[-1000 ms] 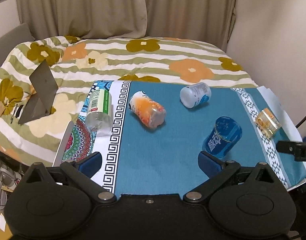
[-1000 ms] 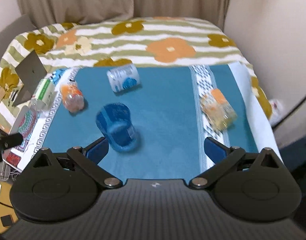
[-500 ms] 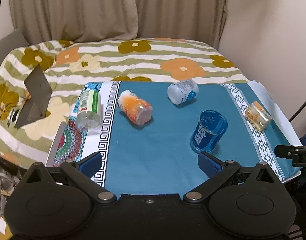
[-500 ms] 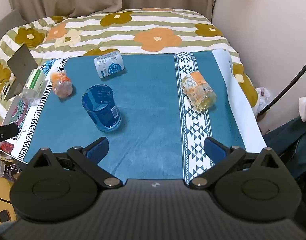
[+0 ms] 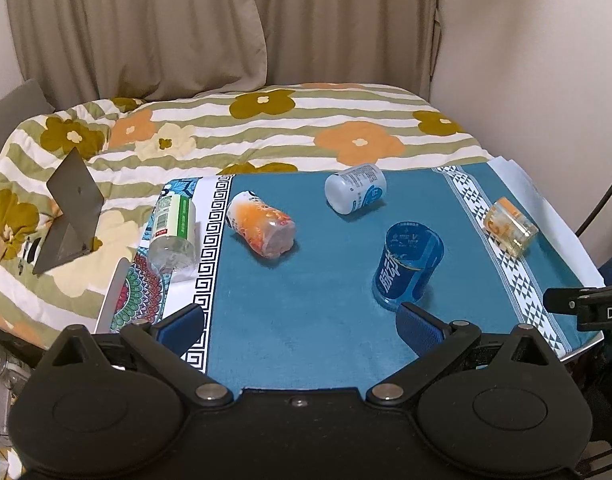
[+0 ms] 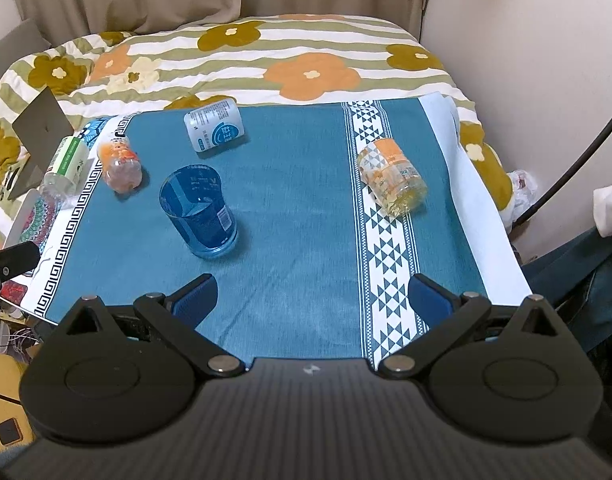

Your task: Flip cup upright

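Observation:
A clear blue cup (image 5: pixel 407 266) stands upright, mouth up, on the teal cloth (image 5: pixel 306 300); it also shows in the right wrist view (image 6: pixel 200 212). Four other cut-bottle cups lie on their sides: a white-blue one (image 5: pixel 355 194) (image 6: pixel 214 128), an orange one (image 5: pixel 262 229) (image 6: pixel 122 164), a green-labelled clear one (image 5: pixel 174 232) (image 6: pixel 66 168) and a yellow-orange one (image 5: pixel 510 226) (image 6: pixel 391 182). My left gripper (image 5: pixel 300 326) is open and empty, near the front edge. My right gripper (image 6: pixel 311 300) is open and empty, also held back at the front edge.
The table's cloth (image 6: pixel 306 240) has a white patterned band (image 6: pixel 385 240) on the right and a key-pattern border (image 5: pixel 210 248) on the left. A flowered bed quilt (image 5: pixel 266 128) lies behind. A grey stand (image 5: pixel 70 212) sits on the bed at left. A wall is close on the right.
Both grippers have pulled back and up from the table, so the cups look smaller and farther. The blue cup stays standing upright; the other cups have not moved.

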`<state>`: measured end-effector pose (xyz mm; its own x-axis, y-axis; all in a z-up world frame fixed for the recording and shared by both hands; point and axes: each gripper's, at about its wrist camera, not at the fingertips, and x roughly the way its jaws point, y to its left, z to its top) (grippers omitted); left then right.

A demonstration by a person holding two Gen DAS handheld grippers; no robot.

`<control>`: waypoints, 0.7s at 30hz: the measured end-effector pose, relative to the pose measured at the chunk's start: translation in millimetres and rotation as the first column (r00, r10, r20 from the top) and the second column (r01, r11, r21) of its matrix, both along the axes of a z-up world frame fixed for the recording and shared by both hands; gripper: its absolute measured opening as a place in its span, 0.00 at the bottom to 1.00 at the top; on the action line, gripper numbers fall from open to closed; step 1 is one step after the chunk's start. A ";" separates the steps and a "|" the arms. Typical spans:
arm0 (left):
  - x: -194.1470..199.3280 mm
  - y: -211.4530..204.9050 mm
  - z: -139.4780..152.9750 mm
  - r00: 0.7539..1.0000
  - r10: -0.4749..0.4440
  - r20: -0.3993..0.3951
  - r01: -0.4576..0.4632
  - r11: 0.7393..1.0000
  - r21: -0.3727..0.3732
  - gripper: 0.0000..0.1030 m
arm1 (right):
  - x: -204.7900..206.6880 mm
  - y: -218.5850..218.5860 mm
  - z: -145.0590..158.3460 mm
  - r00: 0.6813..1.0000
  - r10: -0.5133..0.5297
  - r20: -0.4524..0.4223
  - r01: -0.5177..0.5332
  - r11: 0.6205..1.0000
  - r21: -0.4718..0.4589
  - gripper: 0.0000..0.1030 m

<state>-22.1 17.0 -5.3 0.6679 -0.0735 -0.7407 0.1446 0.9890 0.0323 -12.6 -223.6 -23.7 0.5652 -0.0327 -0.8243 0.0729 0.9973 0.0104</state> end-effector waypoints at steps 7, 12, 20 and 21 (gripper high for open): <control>-1.5 -1.8 0.4 1.000 -0.007 0.013 0.007 1.000 0.006 1.00 | -2.2 0.8 1.2 1.000 -0.003 -0.001 0.003 1.000 0.006 1.00; -1.9 -1.3 0.5 1.000 -0.006 0.017 0.006 1.000 0.009 1.00 | -1.8 1.1 1.8 1.000 -0.007 0.002 0.007 1.000 0.007 1.00; -0.4 -3.1 2.1 1.000 -0.014 0.027 0.013 1.000 0.024 1.00 | -1.7 0.5 2.4 1.000 -0.010 0.004 0.010 1.000 0.010 1.00; -0.2 -3.3 1.9 1.000 -0.016 0.027 0.016 1.000 0.025 1.00 | -1.7 0.7 2.5 1.000 -0.010 0.005 0.010 1.000 0.011 1.00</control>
<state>-22.3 13.7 -3.5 0.6866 -0.0659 -0.7240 0.1591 0.9854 0.0612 -14.4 -222.9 -21.2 0.5692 -0.0296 -0.8217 0.0827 0.9963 0.0214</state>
